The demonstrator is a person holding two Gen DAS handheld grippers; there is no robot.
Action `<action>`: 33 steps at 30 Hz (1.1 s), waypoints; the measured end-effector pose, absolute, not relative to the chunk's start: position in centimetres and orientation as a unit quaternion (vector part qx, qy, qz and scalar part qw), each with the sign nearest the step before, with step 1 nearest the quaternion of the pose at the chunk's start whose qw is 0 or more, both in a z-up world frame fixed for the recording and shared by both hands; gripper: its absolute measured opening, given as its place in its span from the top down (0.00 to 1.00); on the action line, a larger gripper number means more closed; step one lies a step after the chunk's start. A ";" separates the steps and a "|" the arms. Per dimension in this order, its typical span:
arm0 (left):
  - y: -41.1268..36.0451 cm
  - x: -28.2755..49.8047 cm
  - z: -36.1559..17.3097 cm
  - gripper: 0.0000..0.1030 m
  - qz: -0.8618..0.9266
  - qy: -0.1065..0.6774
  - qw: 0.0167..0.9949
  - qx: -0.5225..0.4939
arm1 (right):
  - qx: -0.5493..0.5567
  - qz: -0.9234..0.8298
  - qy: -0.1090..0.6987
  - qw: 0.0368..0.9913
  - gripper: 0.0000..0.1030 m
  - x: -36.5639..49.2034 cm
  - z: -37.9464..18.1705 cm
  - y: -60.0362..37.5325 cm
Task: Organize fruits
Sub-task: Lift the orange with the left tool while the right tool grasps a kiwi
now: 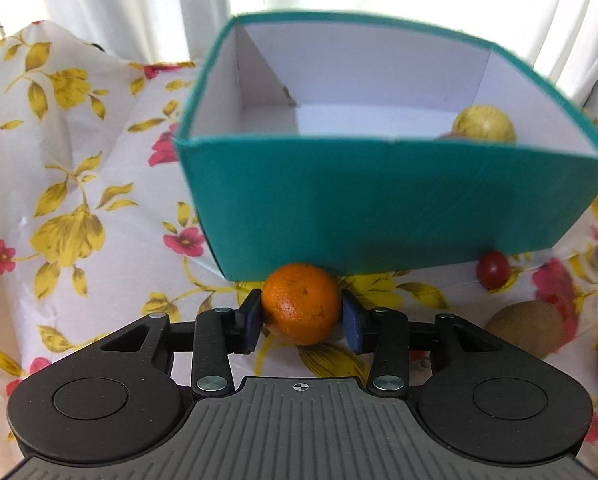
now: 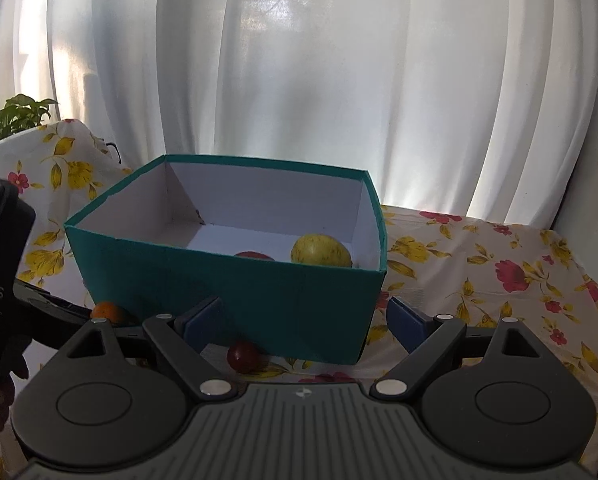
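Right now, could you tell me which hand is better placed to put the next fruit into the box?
Left. The left gripper has its fingers on either side of the orange, just before the box. The right gripper is open and holds nothing.

The box (image 1: 379,200) is teal outside and white inside; the tablecloth (image 1: 79,184) is white with yellow and red flowers. The orange (image 1: 301,307) is bright orange, the curtain (image 2: 339,80) white.

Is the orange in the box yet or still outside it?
Outside. The orange sits between the left gripper's jaws, in front of the teal box, over the flowered cloth.
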State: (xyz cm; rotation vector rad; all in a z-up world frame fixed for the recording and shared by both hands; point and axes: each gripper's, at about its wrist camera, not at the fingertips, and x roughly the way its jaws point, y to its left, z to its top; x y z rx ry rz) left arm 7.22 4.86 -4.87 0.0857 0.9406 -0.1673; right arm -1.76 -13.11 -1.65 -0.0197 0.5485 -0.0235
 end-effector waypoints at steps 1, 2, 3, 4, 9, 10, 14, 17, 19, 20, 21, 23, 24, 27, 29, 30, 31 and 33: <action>5.1 6.9 -4.2 0.57 -0.082 0.447 0.890 0.038 | -0.011 -0.009 0.281 0.960 0.13 -1.7 -2.1 -12.9; 5.3 6.6 -3.7 0.57 -0.082 0.442 0.892 0.035 | -0.011 -0.005 0.293 0.956 0.13 -1.5 -2.6 -12.7; 5.4 6.2 -3.1 0.57 -0.082 0.439 0.894 0.034 | -0.011 -0.001 0.303 0.953 0.13 -1.4 -3.1 -12.5; 5.6 6.0 -2.7 0.57 -0.081 0.434 0.897 0.033 | -0.010 0.004 0.313 0.950 0.13 -1.3 -3.5 -12.2; 6.2 5.6 -1.3 0.56 -0.081 0.419 0.904 0.028 | -0.010 0.022 0.346 0.938 0.13 -0.8 -5.2 -10.7; 6.3 5.6 -1.1 0.56 -0.084 0.418 0.904 0.027 | -0.007 0.025 0.351 0.936 0.14 -0.8 -5.4 -10.5; 6.8 5.9 -0.7 0.56 -0.103 0.413 0.904 0.031 | 0.011 0.025 0.375 0.927 0.22 -0.8 -6.5 -9.4; 6.9 5.9 -0.5 0.56 -0.117 0.410 0.904 0.036 | 0.014 0.011 0.385 0.923 0.24 -0.7 -7.2 -8.7; 7.1 6.2 -0.4 0.56 -0.130 0.409 0.903 0.036 | 0.013 0.001 0.388 0.922 0.25 -0.5 -7.7 -8.3; 7.2 6.2 -0.3 0.56 -0.135 0.407 0.902 0.037 | 0.010 -0.006 0.386 0.922 0.25 -0.5 -7.8 -8.0; 7.2 6.3 -0.2 0.56 -0.142 0.406 0.902 0.039 | 0.008 -0.013 0.385 0.923 0.25 -0.5 -7.8 -7.9; 7.3 6.5 -0.1 0.56 -0.153 0.406 0.900 0.043 | 0.008 -0.028 0.383 0.923 0.25 -0.2 -8.0 -7.6; 7.4 6.6 -0.1 0.56 -0.159 0.408 0.898 0.045 | 0.008 -0.035 0.382 0.923 0.25 -0.1 -8.1 -7.4; 7.5 6.9 -0.1 0.56 -0.173 0.414 0.892 0.048 | -0.008 -0.057 0.380 0.923 0.34 0.3 -8.1 -6.9; 7.6 6.9 -0.1 0.56 -0.181 0.418 0.889 0.051 | -0.007 -0.058 0.382 0.922 0.34 0.4 -8.0 -7.0; 7.6 7.0 0.0 0.56 -0.184 0.419 0.887 0.052 | -0.005 -0.060 0.384 0.921 0.34 0.4 -8.0 -7.0; 7.6 7.0 0.2 0.56 -0.188 0.421 0.886 0.054 | -0.004 -0.061 0.387 0.920 0.34 0.5 -8.0 -7.0; 7.6 7.1 0.5 0.56 -0.194 0.421 0.885 0.053 | -0.003 -0.062 0.393 0.917 0.34 0.5 -7.9 -7.0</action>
